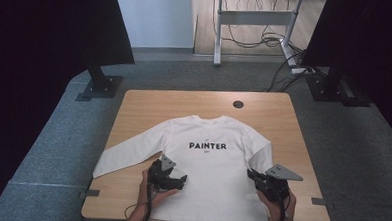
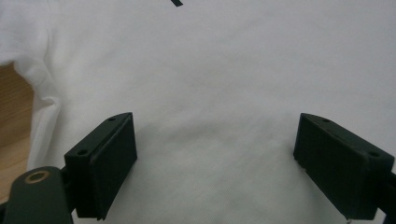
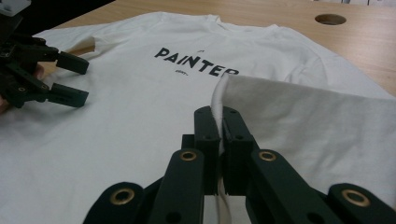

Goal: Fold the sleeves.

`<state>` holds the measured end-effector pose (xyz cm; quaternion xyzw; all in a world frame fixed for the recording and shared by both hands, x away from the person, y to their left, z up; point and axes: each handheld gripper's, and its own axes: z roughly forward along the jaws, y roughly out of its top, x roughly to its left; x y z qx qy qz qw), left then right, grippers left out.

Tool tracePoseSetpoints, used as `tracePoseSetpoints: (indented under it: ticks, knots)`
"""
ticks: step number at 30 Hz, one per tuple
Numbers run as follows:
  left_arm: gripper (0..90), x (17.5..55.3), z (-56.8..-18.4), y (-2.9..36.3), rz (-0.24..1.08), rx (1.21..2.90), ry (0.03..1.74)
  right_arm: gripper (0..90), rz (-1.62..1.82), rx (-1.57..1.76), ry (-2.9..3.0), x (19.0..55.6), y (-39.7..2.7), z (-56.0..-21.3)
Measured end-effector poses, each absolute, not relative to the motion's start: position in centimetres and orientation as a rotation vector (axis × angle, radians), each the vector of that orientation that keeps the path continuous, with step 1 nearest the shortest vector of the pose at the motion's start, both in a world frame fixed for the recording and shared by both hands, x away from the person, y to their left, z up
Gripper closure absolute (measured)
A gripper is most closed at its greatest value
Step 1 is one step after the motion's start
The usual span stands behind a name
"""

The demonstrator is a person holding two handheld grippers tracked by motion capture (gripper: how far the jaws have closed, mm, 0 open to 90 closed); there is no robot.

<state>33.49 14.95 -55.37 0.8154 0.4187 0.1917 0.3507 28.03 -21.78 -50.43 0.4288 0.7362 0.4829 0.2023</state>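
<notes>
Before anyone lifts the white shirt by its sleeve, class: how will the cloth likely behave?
Probably floppy: the sleeve in the right gripper already folds over. Likely light, since the thin shirt lies flat. It may drag and wrinkle across the table rather than slide whole.

Right gripper jaws clamped on white shirt sleeve edge.

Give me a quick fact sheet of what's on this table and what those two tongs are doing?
Garment: white long-sleeved shirt, lying flat, printed PAINTER
Surface: wooden table with a round hole
Left tongs: open, over the shirt front
Right tongs: shut on the folded-in right sleeve
Work in hand: folding the shirt, as it seems
</notes>
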Motion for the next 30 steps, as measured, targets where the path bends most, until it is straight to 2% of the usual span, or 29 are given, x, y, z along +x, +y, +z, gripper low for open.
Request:
tracePoseSetpoints:
  ticks: [30]
  knots:
    - [12.6, 33.5, -55.4, 15.0, 0.497, 2.112, 1.084, 86.4, 1.385, 1.088, 2.074, 27.1, -20.1, -49.8]
